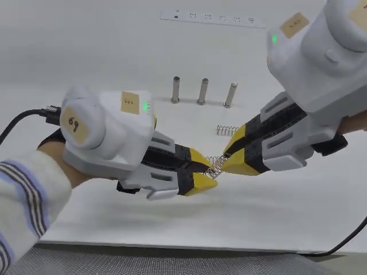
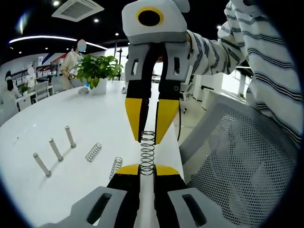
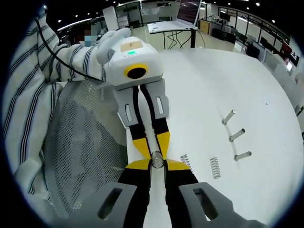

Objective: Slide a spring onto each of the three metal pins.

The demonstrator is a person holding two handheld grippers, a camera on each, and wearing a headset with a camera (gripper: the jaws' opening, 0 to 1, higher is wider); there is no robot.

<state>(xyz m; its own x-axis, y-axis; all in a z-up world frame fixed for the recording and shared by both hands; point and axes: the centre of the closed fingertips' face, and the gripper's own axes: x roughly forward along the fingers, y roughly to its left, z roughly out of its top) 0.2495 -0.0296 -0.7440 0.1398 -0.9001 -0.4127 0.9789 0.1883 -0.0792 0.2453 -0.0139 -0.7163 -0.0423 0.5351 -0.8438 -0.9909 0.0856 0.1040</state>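
Looks like a handoff: left gripper [image 1: 202,175] and right gripper [image 1: 230,157] both pinch one spring [image 1: 215,167]; next, aim it over a bare pin [image 1: 202,91].

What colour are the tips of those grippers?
Yellow; the tips show best in the left gripper view.

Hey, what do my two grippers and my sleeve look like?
The left gripper and right gripper have bulky white shells, black jaws with yellow tips, tan stickers and a green light. A black cable runs from the left one. The sleeve is white with blue and dark stripes.
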